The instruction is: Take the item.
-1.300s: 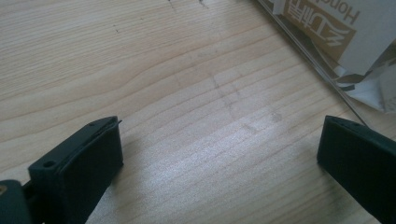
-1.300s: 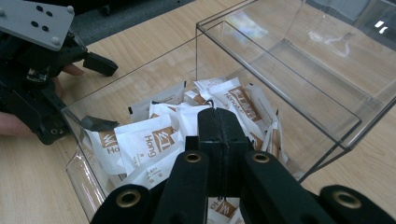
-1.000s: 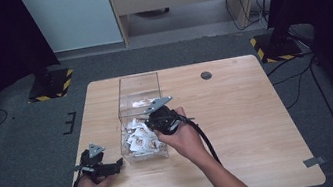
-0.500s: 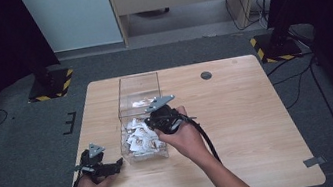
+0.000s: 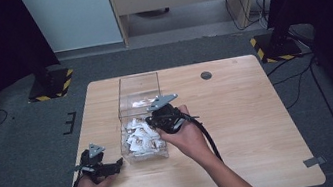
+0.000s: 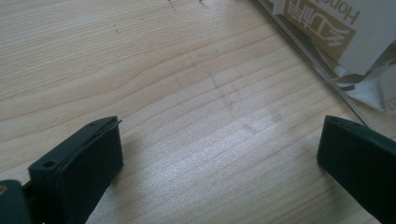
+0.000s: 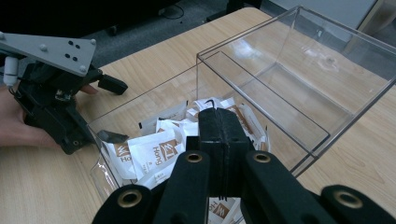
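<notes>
The right tool (image 5: 154,117) hung over the near half of the clear box (image 5: 137,85), its jaws pressed flat together with nothing that I could see between them, and the packets (image 5: 142,137) lay directly below and a little ahead of its tips. That was the relation that mattered: the white-and-brown packets (image 7: 152,156) were heaped at the person's end of the box (image 7: 299,88), while the far half stood bare, so any pick would have to go straight down past the near wall rather than forward. The box ran lengthwise away from the person, and the right tool was lined up roughly along that axis. The left tool (image 5: 115,165) rested low on the surface (image 5: 255,125) just outside the box's near left corner, jaws spread wide over bare wood (a printed packet (image 6: 327,28) showed through the wall just beside its right jaw). It was near the packets but on the wrong side of the wall. The right tool was plainly the better placed, though I judged it would need to open before dropping in.
</notes>
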Motion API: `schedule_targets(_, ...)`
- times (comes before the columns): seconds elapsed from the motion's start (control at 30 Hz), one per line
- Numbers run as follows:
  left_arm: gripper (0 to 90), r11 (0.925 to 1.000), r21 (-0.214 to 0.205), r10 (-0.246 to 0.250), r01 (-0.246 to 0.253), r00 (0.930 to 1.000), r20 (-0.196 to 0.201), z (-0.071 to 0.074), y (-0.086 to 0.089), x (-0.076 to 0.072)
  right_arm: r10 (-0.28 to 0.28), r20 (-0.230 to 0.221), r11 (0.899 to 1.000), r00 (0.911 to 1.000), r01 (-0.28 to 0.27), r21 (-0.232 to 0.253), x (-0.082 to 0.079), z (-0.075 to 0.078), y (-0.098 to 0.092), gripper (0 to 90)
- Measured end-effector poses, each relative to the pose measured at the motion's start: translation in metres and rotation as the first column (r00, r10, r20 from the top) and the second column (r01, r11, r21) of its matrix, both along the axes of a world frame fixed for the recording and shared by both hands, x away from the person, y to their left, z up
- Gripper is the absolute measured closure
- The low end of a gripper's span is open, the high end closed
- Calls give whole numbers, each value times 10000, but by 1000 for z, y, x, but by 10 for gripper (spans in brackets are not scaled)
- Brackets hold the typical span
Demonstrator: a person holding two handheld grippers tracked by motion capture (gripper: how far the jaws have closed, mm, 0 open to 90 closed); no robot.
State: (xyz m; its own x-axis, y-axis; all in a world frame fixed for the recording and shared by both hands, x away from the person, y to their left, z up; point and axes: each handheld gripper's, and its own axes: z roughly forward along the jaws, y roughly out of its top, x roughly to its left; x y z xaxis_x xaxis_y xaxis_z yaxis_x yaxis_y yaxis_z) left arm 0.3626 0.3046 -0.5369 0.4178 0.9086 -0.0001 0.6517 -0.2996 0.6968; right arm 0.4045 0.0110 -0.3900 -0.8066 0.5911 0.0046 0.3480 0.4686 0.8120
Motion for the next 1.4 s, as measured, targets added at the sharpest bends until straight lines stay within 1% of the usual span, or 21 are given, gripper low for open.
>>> schedule_targets(0.07,0,10000,0,0,0,10000,0,0,0,0,24,-29,10000,10000,-24,46,-1,2,-2,900)
schedule_targets(0.5,0,10000,-1,1,-1,10000,3,0,0,0,73,211,9995,9998,-80,307,-9,17,-17,900)
schedule_targets(0.73,0,10000,0,-1,1,10000,0,0,0,0,6,292,9987,9996,-21,516,-13,24,-24,900)
schedule_targets(1.03,0,10000,0,-2,2,10000,0,0,0,0,-210,341,9987,9992,194,472,-11,26,-36,900)
schedule_targets(1.17,0,10000,1,0,0,10000,2,0,0,0,-296,286,9983,9992,281,509,-10,26,-41,900)
schedule_targets(1.4,0,10000,0,0,0,10000,2,0,0,0,-421,314,9983,9986,408,404,-10,23,-51,899)
